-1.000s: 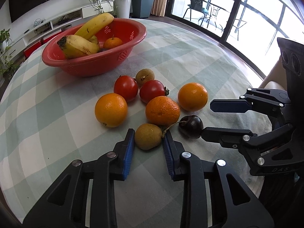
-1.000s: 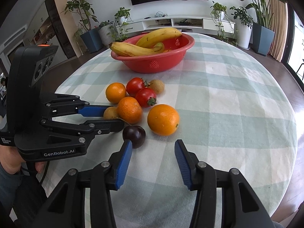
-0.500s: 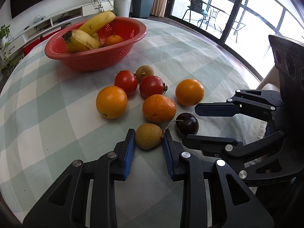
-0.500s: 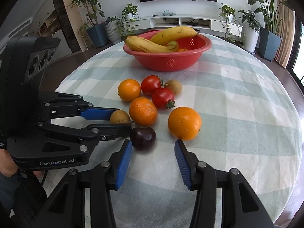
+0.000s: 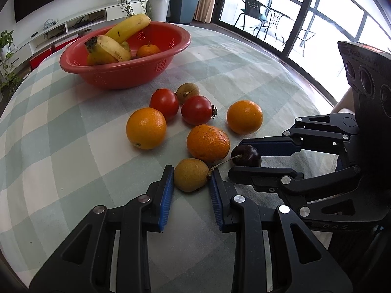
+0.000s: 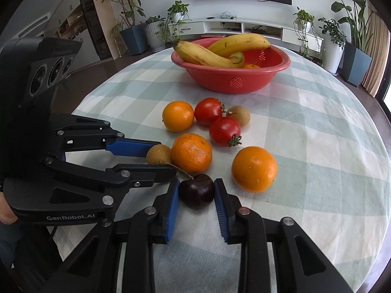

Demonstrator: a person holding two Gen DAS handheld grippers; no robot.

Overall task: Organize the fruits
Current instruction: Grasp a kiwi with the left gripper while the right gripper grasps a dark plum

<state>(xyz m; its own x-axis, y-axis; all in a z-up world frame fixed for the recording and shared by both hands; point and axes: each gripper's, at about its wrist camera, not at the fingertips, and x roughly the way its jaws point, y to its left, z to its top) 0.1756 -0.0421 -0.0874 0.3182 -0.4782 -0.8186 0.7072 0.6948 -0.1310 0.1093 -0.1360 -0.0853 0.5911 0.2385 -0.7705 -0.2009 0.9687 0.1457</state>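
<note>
A small brown fruit (image 5: 191, 174) lies on the checked tablecloth between the blue pads of my left gripper (image 5: 191, 174); the jaws are closed around it. A dark cherry (image 6: 197, 190) with a stem sits between the pads of my right gripper (image 6: 197, 188), which is closed around it. Both fruits rest on the table. Behind them lie three oranges (image 5: 146, 128), two tomatoes (image 5: 196, 109) and another brown fruit (image 5: 187, 92). A red bowl (image 5: 127, 70) at the back holds bananas (image 5: 107, 50) and a small orange (image 5: 147, 50).
The round table's edge (image 6: 381, 146) curves close on the right of the right wrist view. The two grippers sit side by side, nearly touching, the left gripper (image 6: 161, 156) just left of the cherry. Open cloth lies left of the fruit cluster (image 5: 61, 134).
My right gripper moved forward until the cherry sat between its pads and narrowed onto it. My left gripper stayed around the brown fruit.
</note>
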